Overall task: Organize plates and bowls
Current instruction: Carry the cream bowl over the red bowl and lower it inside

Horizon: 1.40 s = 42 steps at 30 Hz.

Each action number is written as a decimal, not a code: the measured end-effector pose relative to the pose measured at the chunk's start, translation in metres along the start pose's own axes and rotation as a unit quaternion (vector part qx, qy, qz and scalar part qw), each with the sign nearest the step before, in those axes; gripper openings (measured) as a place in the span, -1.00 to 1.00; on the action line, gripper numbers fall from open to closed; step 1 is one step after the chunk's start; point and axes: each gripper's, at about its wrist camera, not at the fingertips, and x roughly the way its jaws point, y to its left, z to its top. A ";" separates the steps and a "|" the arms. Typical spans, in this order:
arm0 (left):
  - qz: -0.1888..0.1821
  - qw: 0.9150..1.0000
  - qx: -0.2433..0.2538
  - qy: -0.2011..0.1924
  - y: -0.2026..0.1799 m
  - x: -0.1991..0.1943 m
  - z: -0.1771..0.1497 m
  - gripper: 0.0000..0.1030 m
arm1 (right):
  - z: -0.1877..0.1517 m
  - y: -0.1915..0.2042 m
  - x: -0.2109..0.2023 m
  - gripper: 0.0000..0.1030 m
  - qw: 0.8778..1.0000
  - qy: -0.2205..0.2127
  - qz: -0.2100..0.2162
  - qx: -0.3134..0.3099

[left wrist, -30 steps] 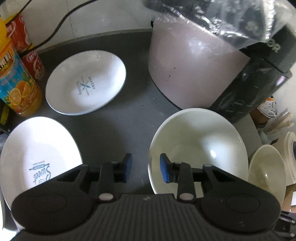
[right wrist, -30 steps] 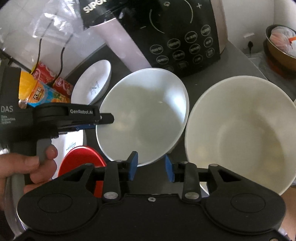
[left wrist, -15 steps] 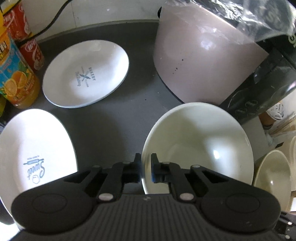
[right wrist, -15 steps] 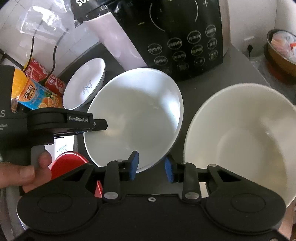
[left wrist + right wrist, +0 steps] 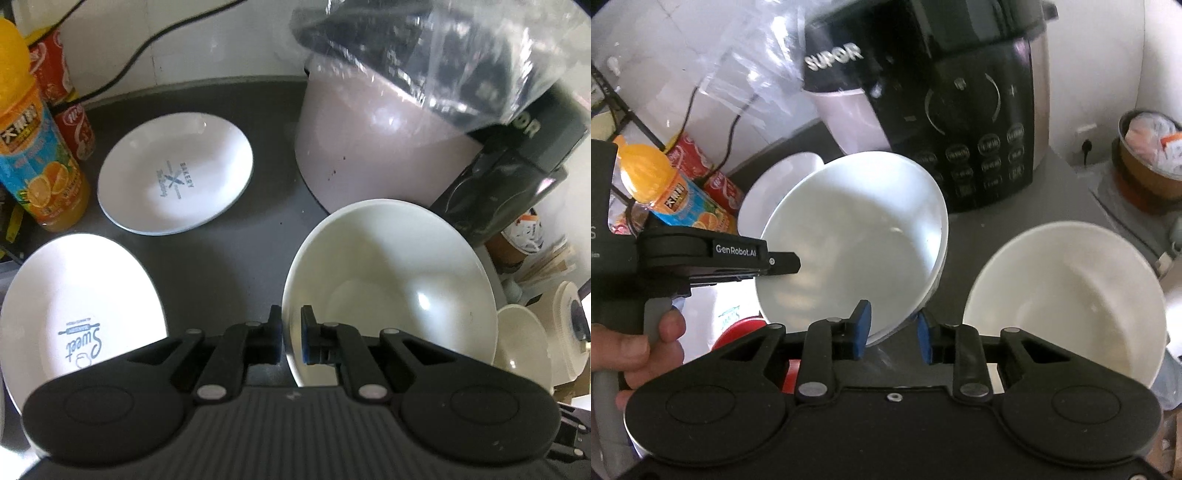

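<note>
Cooker (image 5: 945, 110) crowds bowl (image 5: 388, 288), plates (image 5: 177, 173) beside.

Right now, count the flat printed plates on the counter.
2. One plate sits near the orange juice bottle; the other plate lies at the left wrist view's lower left. Others may be hidden.

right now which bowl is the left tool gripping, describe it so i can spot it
Find the black and pink cooker at the back of the dark counter. Just in front of it sits a deep white bowl. Unlike the two printed plates to its left, it is plain, and the left tool pinches its near rim.
</note>
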 end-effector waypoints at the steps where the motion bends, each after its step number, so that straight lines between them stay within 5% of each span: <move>1: -0.002 1.000 -0.001 -0.001 0.002 -0.003 0.000 -0.84 | 0.000 0.003 -0.003 -0.48 1.000 -0.004 0.000 -0.004; 19: -0.023 0.998 -0.025 -0.046 0.033 -0.075 -0.017 -0.84 | -0.013 0.060 -0.048 -0.51 0.996 -0.057 -0.004 -0.075; 42: -0.022 0.999 -0.023 -0.015 0.083 -0.103 -0.081 -0.83 | -0.076 0.103 -0.055 -0.51 0.996 -0.019 -0.021 -0.082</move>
